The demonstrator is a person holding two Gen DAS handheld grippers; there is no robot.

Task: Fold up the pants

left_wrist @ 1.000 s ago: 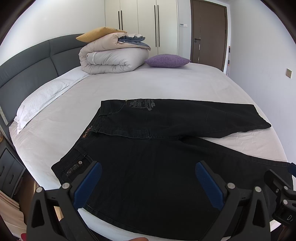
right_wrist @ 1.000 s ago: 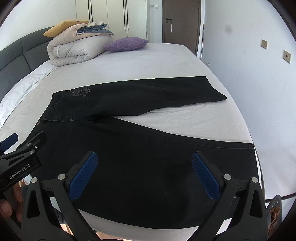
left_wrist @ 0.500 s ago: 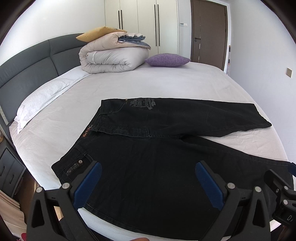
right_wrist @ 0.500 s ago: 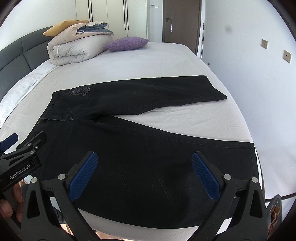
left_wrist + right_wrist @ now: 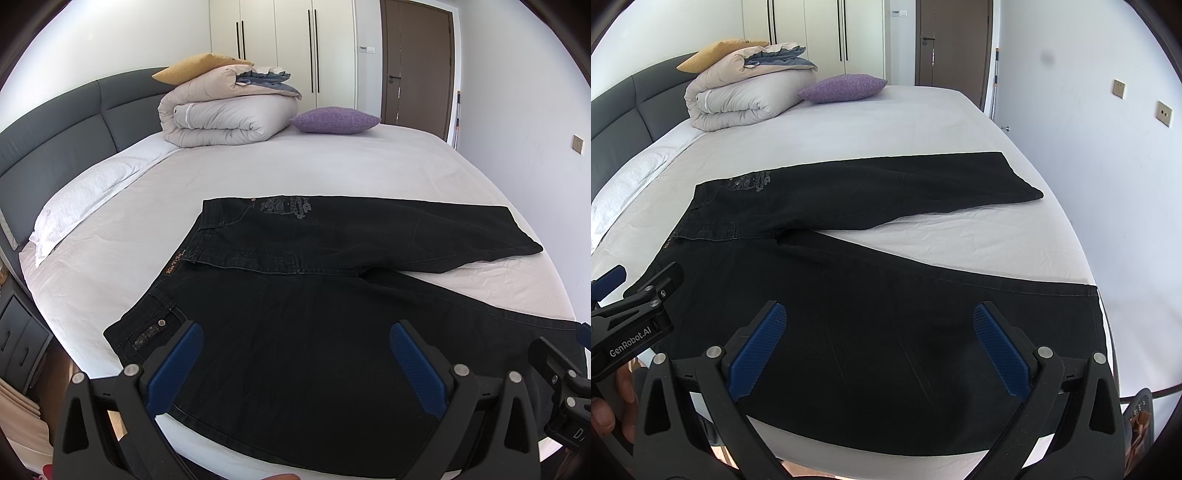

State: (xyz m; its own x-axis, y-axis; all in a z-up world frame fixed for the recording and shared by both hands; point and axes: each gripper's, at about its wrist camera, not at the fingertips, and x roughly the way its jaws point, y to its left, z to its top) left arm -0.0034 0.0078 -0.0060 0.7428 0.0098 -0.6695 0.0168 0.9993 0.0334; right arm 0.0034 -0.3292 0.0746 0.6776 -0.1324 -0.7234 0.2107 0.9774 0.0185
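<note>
Both wrist views overlook the bed [image 5: 332, 162] near-side.

A bed [image 5: 332, 166] with a white sheet fills the room; a grey padded headboard [image 5: 55, 125] runs along its left; a folded duvet [image 5: 225, 114], a yellow pillow [image 5: 195, 68] and a purple cushion [image 5: 334, 120] sit at the far end; behind stand white wardrobes [image 5: 280, 48] and a brown door [image 5: 417, 62]; daylight brightens the white walls [image 5: 1071, 110].
</note>
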